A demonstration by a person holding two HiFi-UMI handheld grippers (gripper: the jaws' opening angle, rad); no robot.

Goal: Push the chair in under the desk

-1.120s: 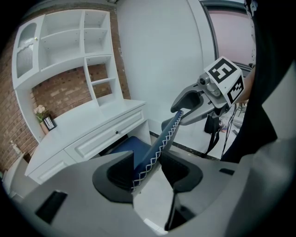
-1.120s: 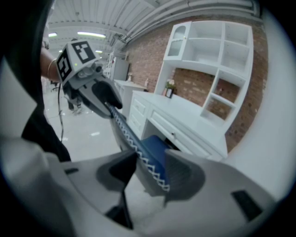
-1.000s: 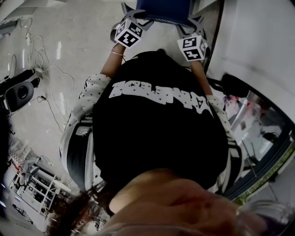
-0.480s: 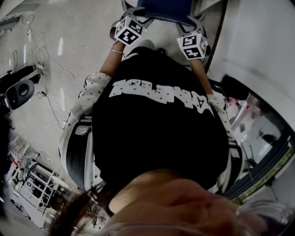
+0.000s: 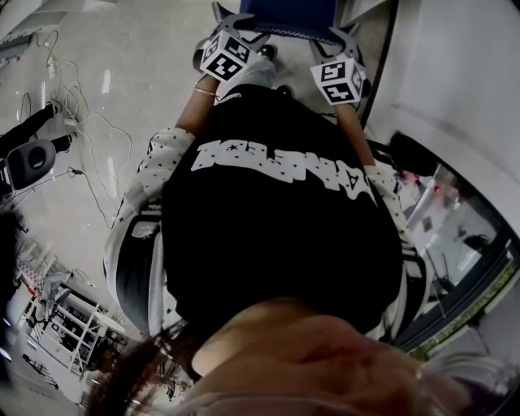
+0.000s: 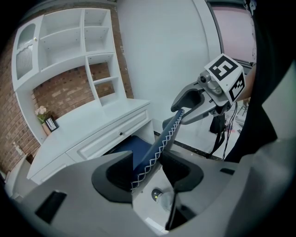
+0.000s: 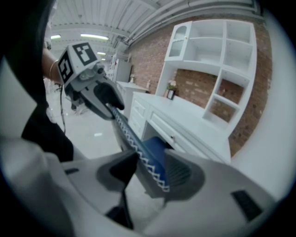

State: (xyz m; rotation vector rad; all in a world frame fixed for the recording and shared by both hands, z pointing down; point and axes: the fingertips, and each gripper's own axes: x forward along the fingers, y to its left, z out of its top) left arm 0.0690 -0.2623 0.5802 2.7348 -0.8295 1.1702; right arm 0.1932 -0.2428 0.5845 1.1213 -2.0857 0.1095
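The chair's blue back [image 5: 288, 16], edged with white zigzag stitching, lies at the top of the head view. My left gripper [image 5: 234, 32] and right gripper [image 5: 340, 45] each grip its top edge, one near each corner. In the left gripper view the padded edge [image 6: 157, 150] runs between the jaws of my left gripper [image 6: 145, 175] up to the right gripper [image 6: 196, 104]. In the right gripper view the same edge [image 7: 132, 141] passes through my right gripper [image 7: 150, 175]. The blue seat [image 6: 132, 150] sits partly under the white desk [image 6: 88, 134].
A white hutch with open shelves [image 6: 69, 51] stands on the desk against a brick wall, with a small frame and flowers [image 6: 46, 121] at its left. Cables [image 5: 81, 122] trail over the floor on my left. My black shirt [image 5: 276, 227] hides the floor below.
Both grippers and the chair back have shifted slightly toward the top of the head view. A shoe now shows just behind the chair.
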